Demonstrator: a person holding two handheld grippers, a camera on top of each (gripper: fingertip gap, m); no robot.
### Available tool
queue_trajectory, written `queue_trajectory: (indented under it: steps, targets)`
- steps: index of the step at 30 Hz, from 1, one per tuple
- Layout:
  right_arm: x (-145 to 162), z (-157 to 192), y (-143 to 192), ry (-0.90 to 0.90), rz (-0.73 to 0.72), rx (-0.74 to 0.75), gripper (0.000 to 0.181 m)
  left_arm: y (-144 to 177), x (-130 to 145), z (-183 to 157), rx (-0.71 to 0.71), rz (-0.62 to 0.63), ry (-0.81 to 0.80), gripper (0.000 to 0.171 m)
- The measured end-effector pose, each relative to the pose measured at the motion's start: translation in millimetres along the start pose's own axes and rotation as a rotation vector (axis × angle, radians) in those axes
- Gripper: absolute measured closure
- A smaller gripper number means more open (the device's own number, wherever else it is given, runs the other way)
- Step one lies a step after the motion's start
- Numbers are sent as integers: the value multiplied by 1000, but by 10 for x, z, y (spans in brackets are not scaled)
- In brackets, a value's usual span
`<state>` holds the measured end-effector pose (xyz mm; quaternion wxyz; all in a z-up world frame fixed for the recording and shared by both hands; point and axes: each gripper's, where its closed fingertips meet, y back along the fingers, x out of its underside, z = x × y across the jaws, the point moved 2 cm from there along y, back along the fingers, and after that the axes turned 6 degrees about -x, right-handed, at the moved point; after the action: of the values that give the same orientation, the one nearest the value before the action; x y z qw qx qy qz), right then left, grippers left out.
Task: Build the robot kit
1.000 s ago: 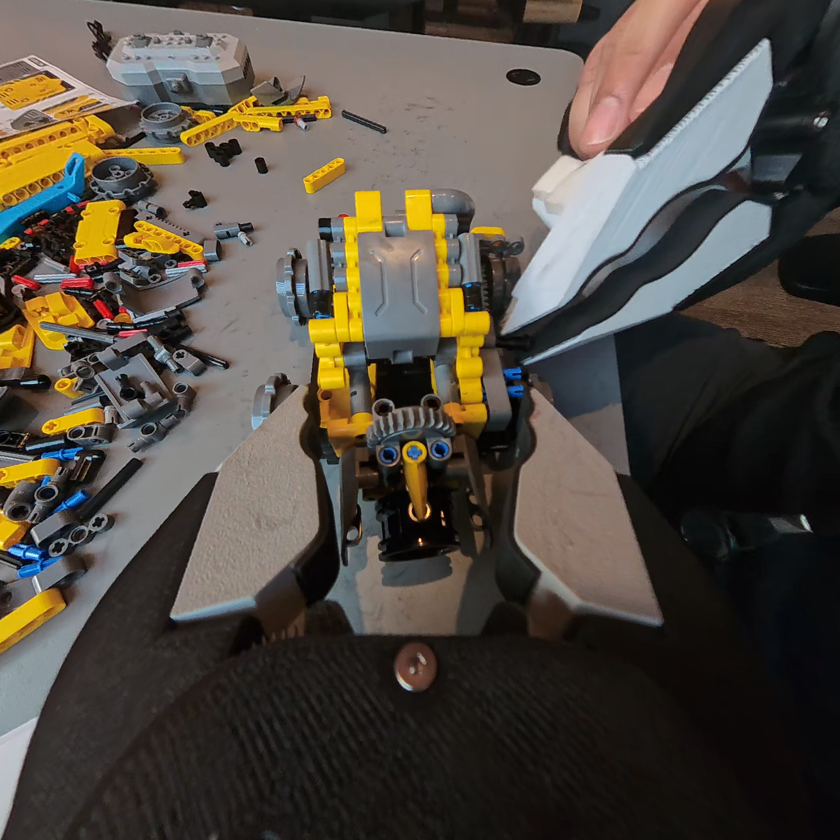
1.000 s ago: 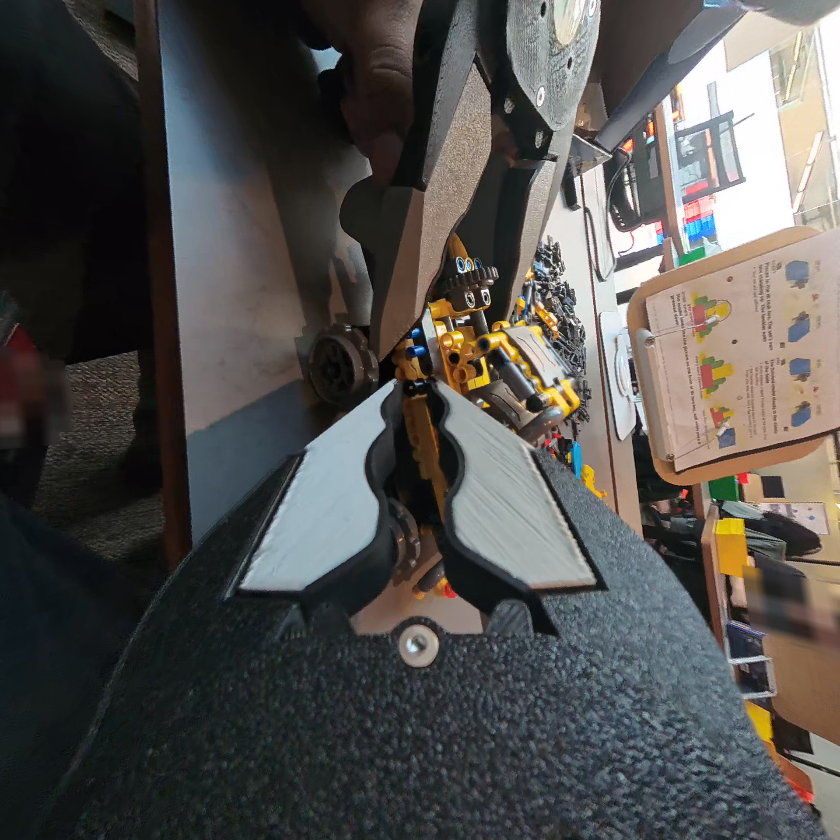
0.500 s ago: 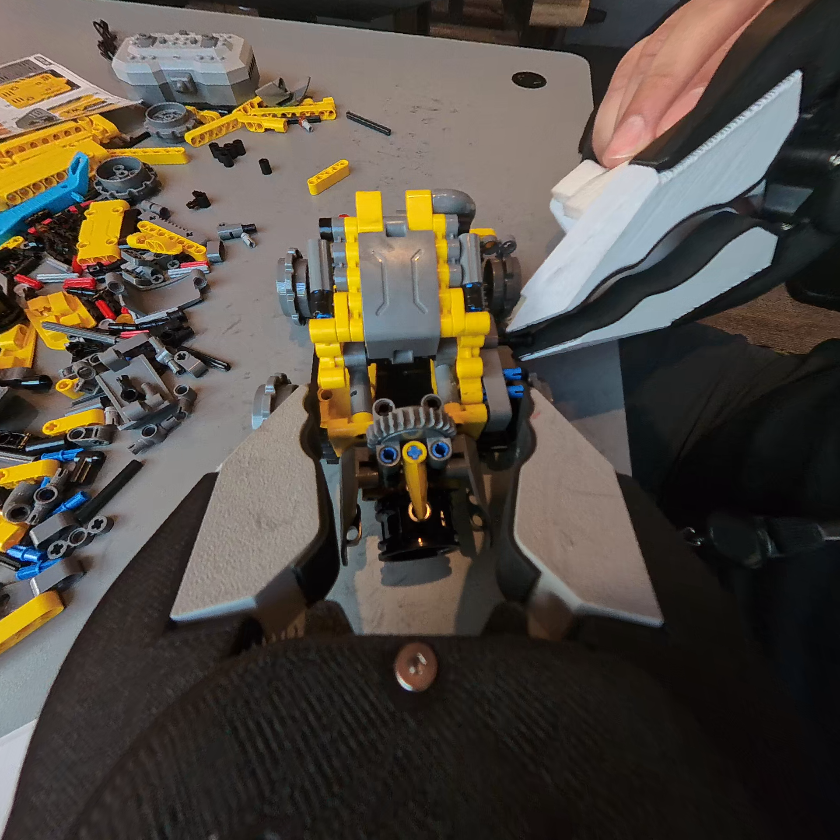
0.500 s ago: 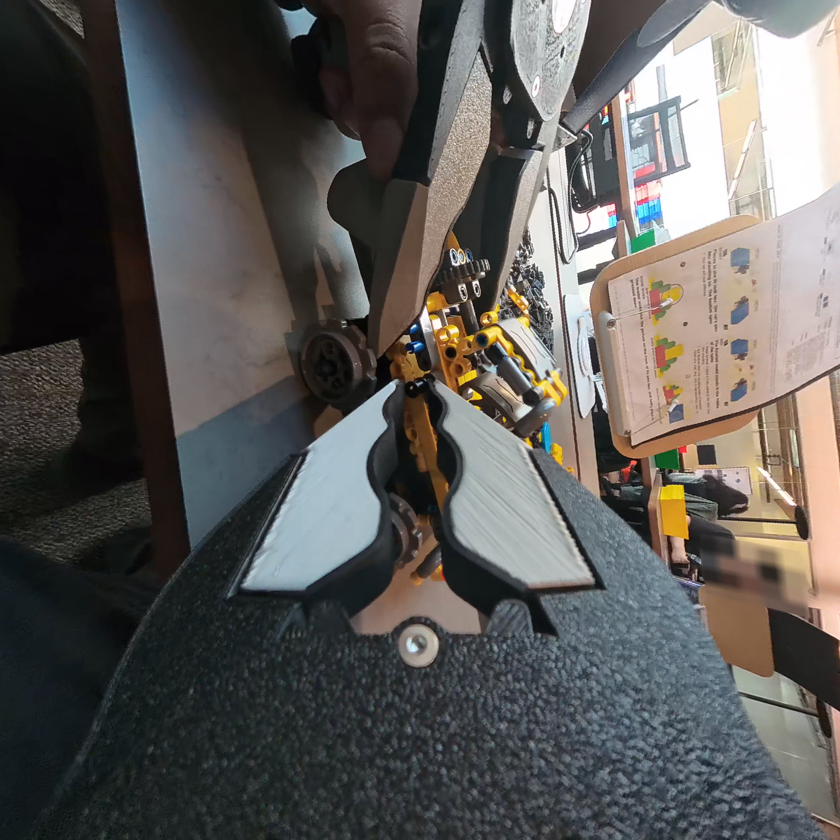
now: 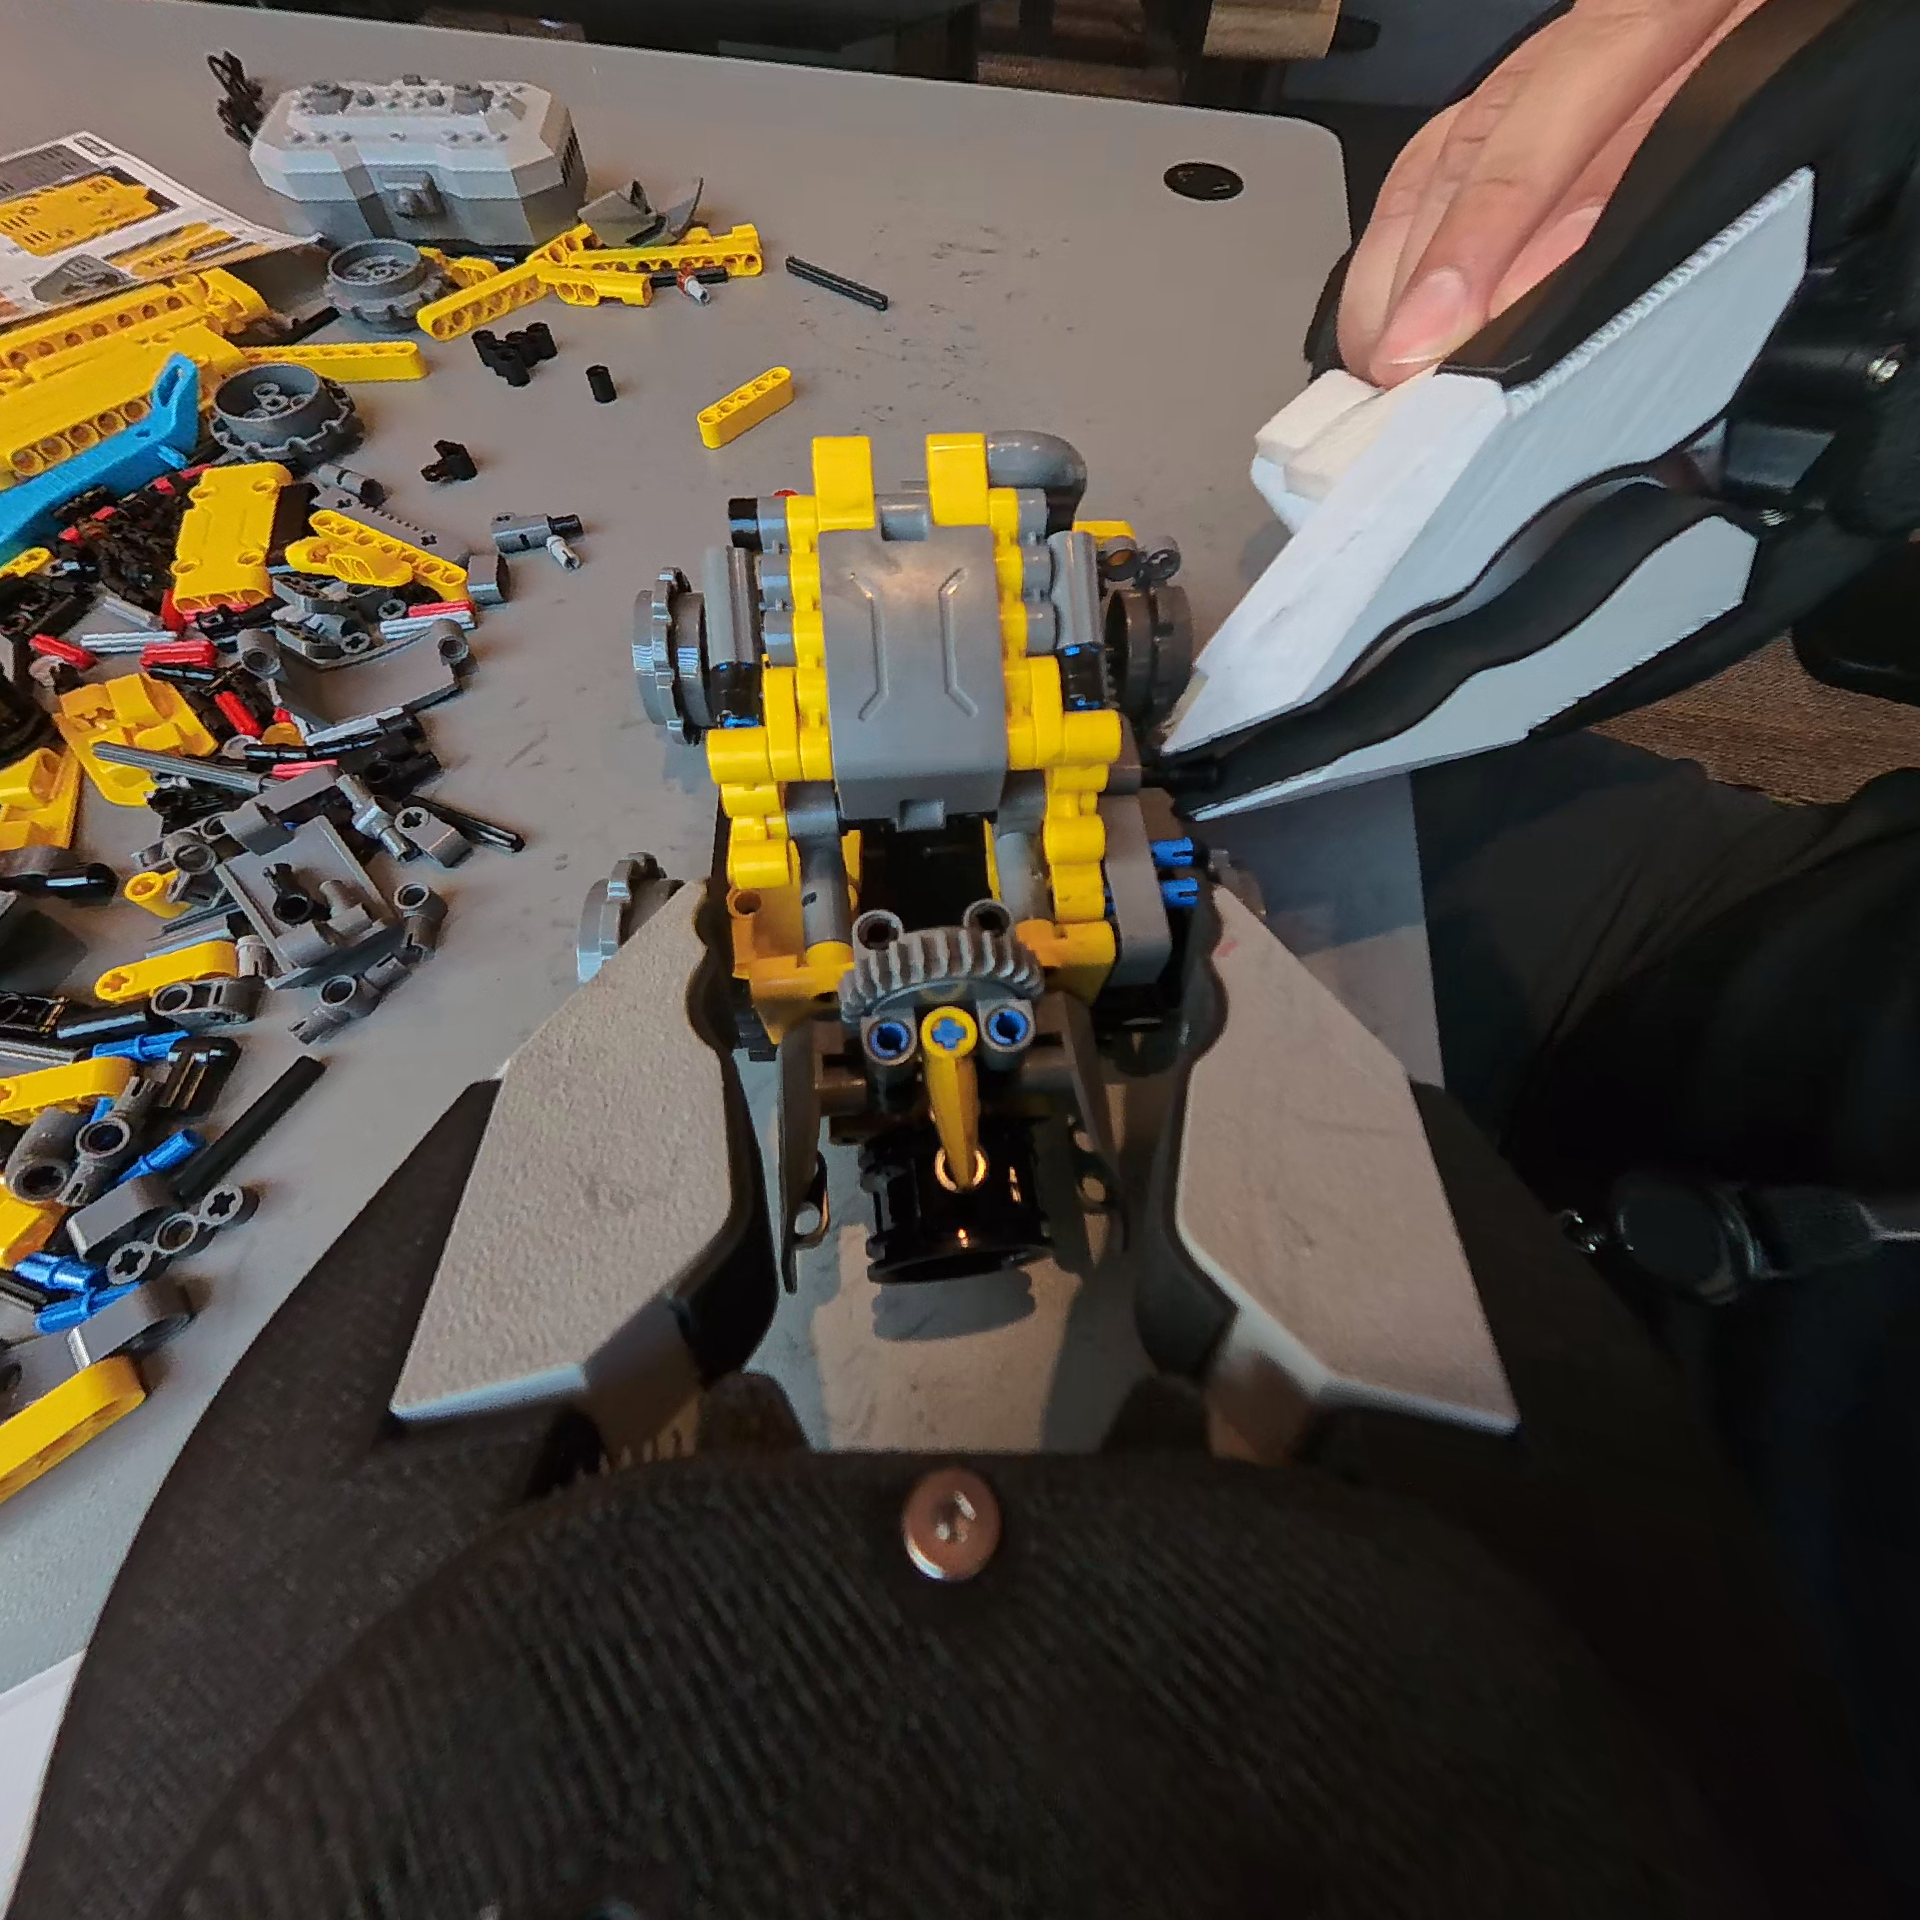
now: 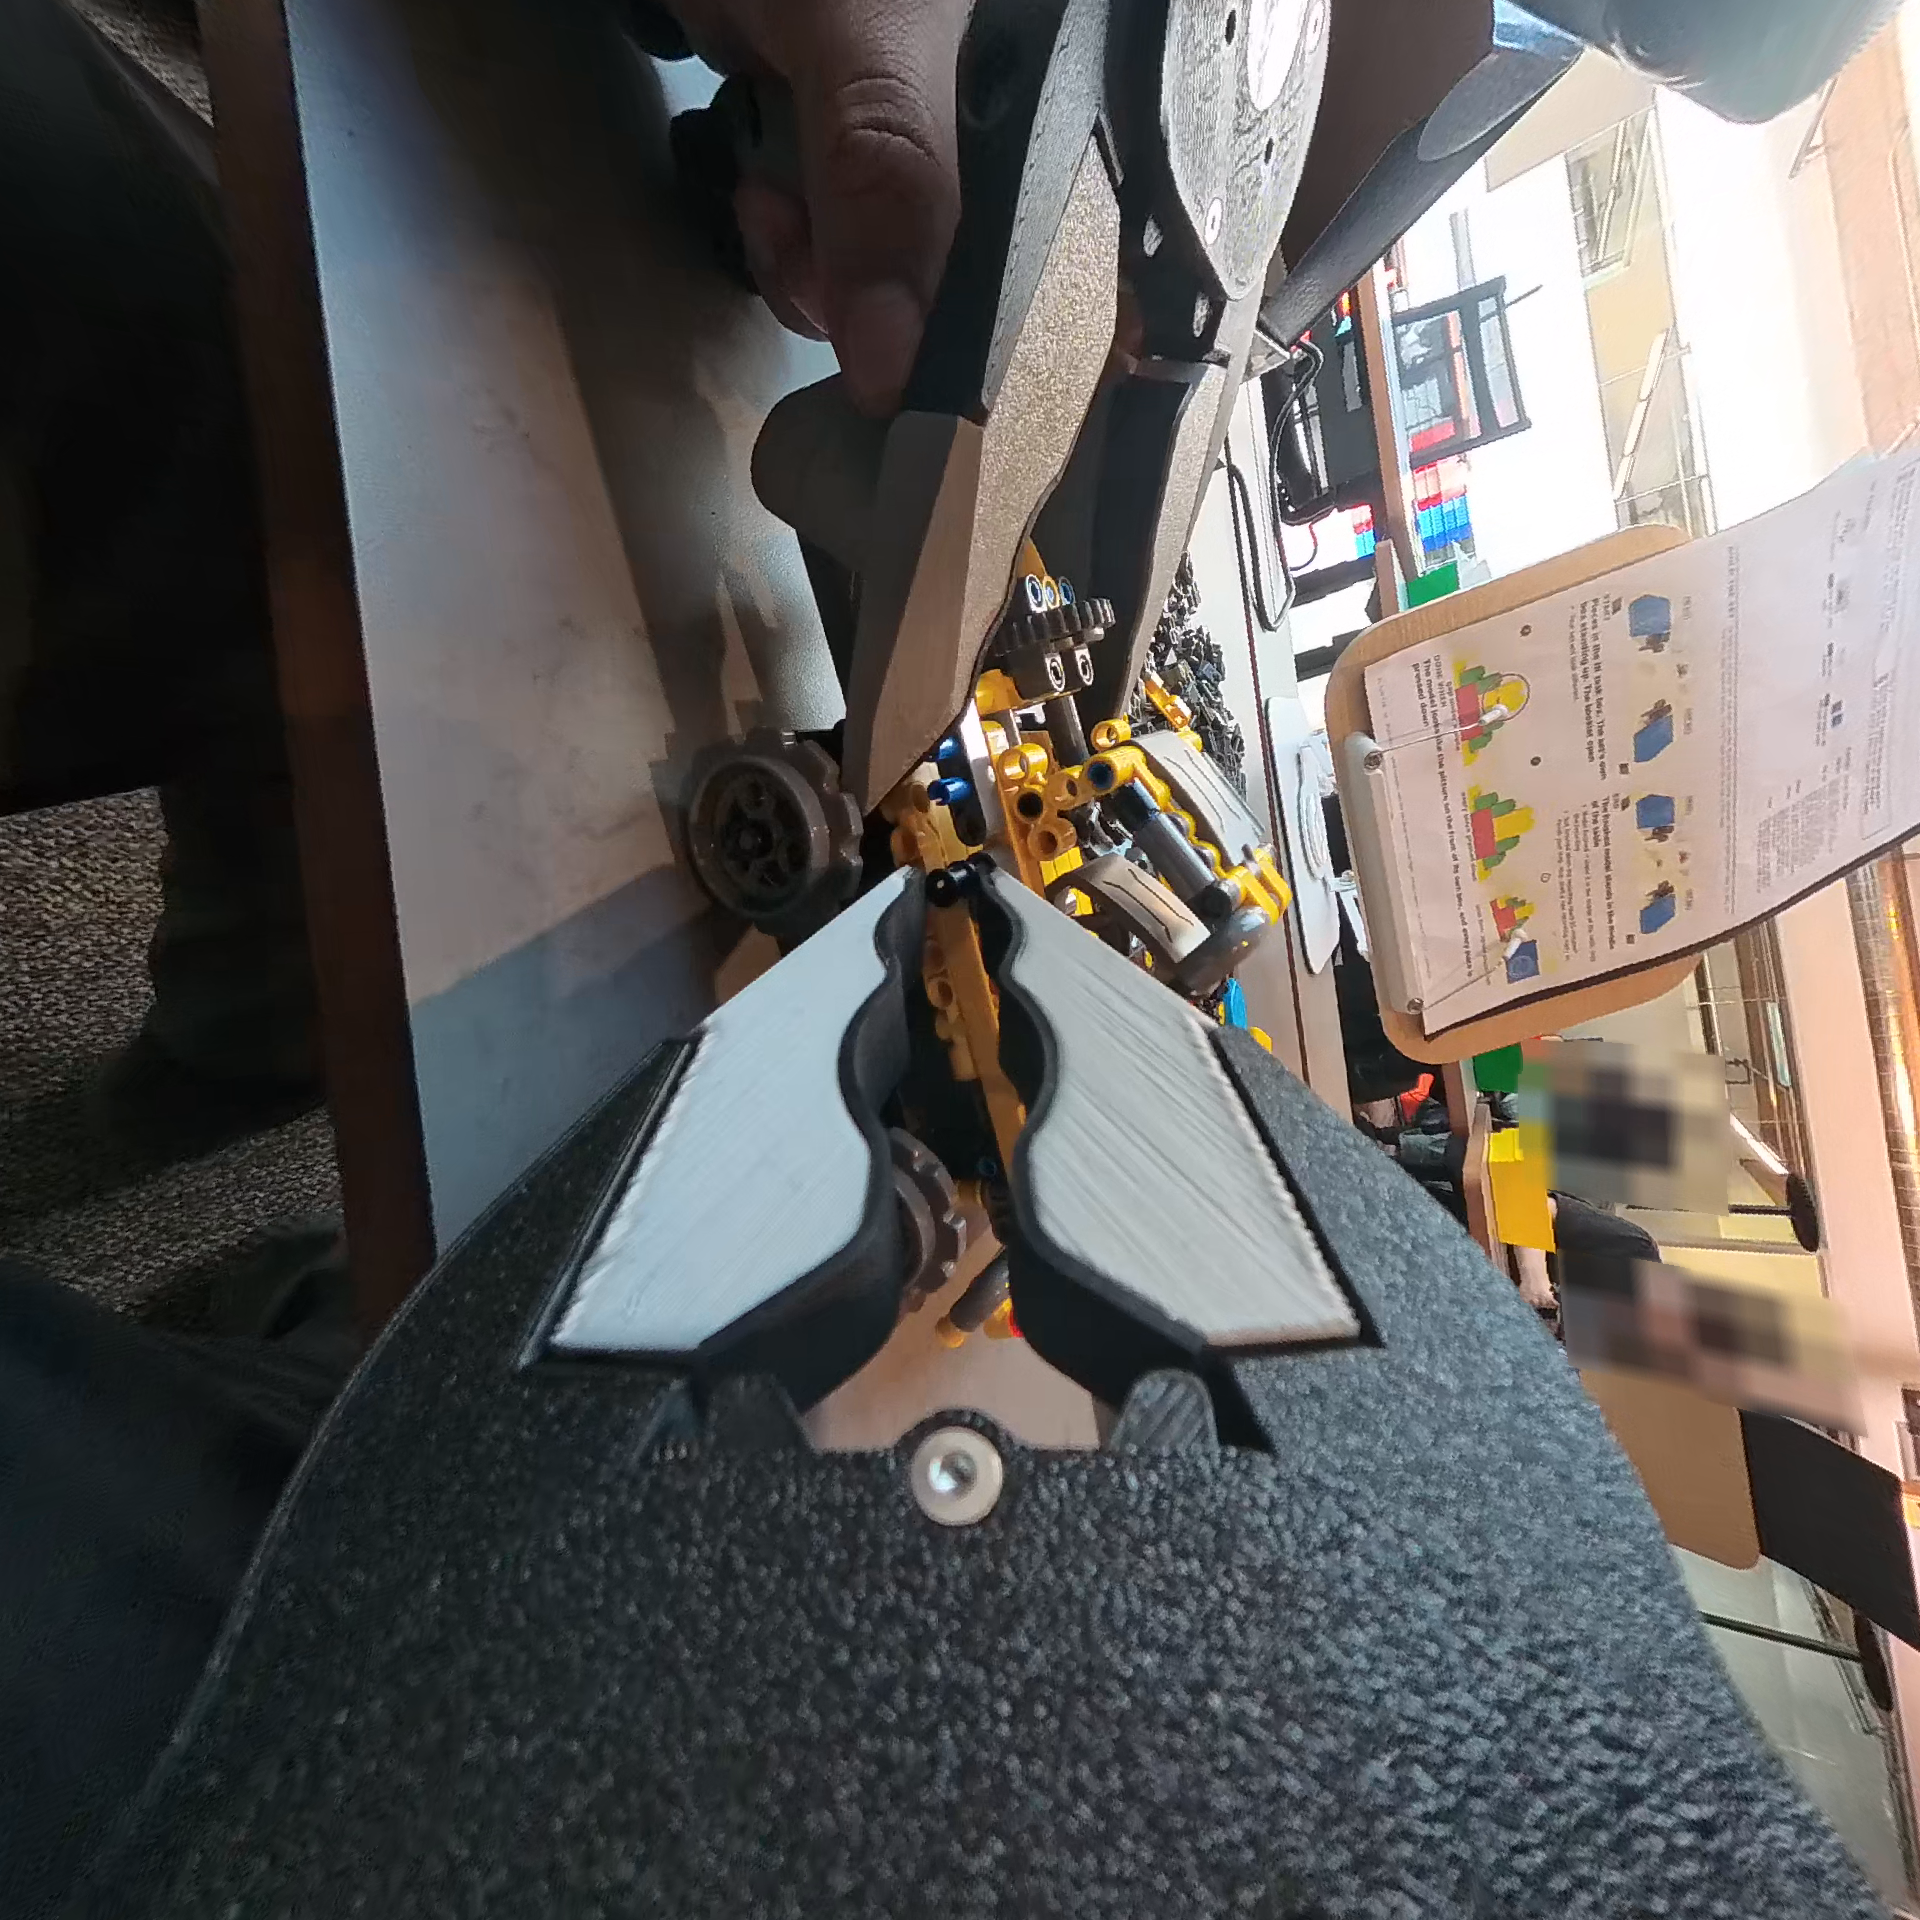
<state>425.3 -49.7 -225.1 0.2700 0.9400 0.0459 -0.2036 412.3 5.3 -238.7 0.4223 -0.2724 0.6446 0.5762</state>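
Grey tabletop [image 5: 1039,260] is bearing a yellow-and-grey brick vehicle model [image 5: 914,727], unmoved since a second ago. Left gripper [image 5: 951,997] is still clamping the model's near end between its fingers. Right gripper [image 6: 951,894], coming from the right, is staying pinched on a black pin [image 5: 1179,774] at the model's right side; loose brick parts [image 5: 208,727] are lying far left.
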Motion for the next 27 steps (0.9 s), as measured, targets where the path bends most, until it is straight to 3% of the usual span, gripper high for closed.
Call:
queue_trajectory:
  steps: [9,14,17,19,23,27]
  targets:
    - [-5,-8,82,-49,-52,-3,167,1,2,4,3,0,5,86]
    - [-35,-52,171,-254,-134,-199,157,2,3,3,3,0,5,86]
    - [-24,-113,124,-330,-135,-232,140,2,3,3,3,-1,5,86]
    - [17,-115,46,-336,-101,-236,140,1,4,4,5,-1,8,86]
    - [22,-70,-40,-286,-80,-269,160,-2,2,6,12,0,16,86]
    - [35,-95,-30,-325,-87,-347,159,-2,3,6,14,0,17,86]
